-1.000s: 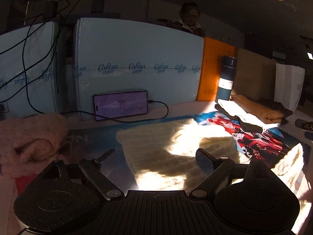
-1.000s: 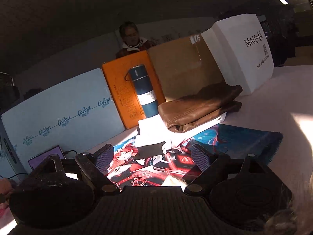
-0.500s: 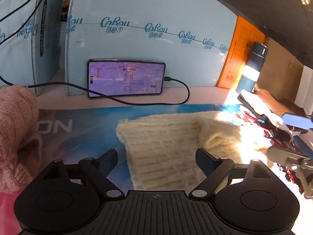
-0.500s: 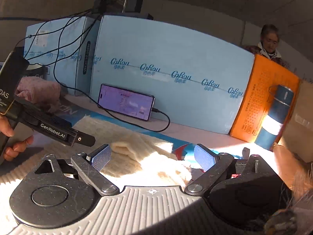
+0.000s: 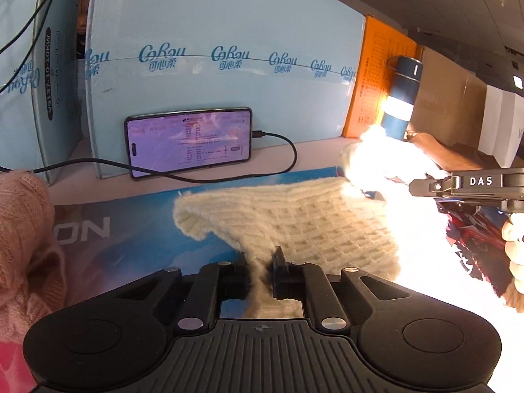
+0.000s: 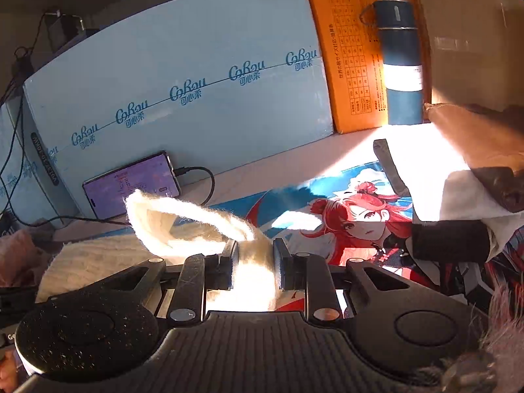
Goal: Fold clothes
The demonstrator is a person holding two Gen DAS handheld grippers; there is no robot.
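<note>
A cream knitted sweater (image 5: 294, 216) lies on the printed blue desk mat (image 5: 131, 239). My left gripper (image 5: 260, 273) is shut on its near edge and lifts that edge off the mat. My right gripper (image 6: 253, 263) is shut on another part of the sweater (image 6: 183, 219), a cuff-like loop raised above the mat. The right gripper also shows in the left wrist view (image 5: 465, 186), at the right, with sunlit knit beside it.
A phone (image 5: 188, 142) with a cable leans on light blue boxes (image 5: 229, 59) at the back. A blue flask (image 6: 399, 65) stands by an orange box (image 6: 350, 49). Folded clothes (image 6: 481, 150) are stacked at the right. A pink knit (image 5: 23, 242) lies at the left.
Both grippers were open above the sweater. They have closed on the cream knit and lifted its edges. The right gripper has swung towards the mat's right side.
</note>
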